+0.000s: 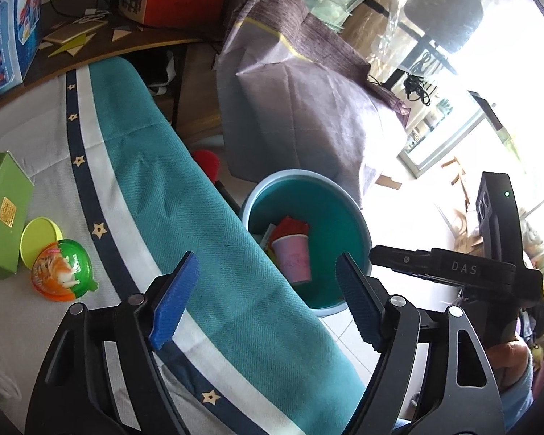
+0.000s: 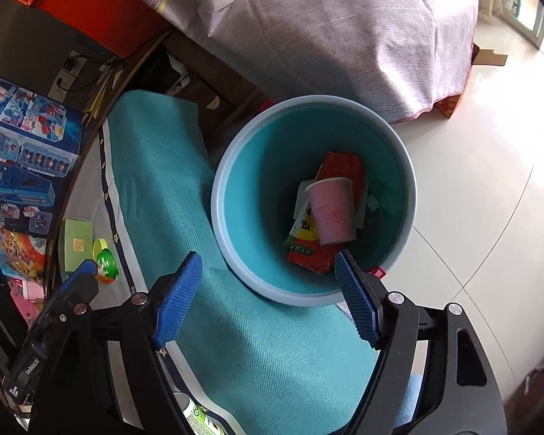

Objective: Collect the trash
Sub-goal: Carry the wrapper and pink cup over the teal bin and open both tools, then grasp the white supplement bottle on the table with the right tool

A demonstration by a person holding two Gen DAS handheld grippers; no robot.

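Both your left gripper (image 1: 266, 302) and right gripper (image 2: 266, 299) stand wide, empty. Pink cup (image 2: 332, 214) lies binned; fetch the green box (image 1: 3, 214) next, gripping across its narrow sides.

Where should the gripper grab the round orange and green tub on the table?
Probably across its rim, coming straight down from above. The tub lies low and flat on the tablecloth, so its sides offer little to pinch from the side. A yellow lid and a green box crowd its far side, so set the open left gripper with its fingers clear of them.
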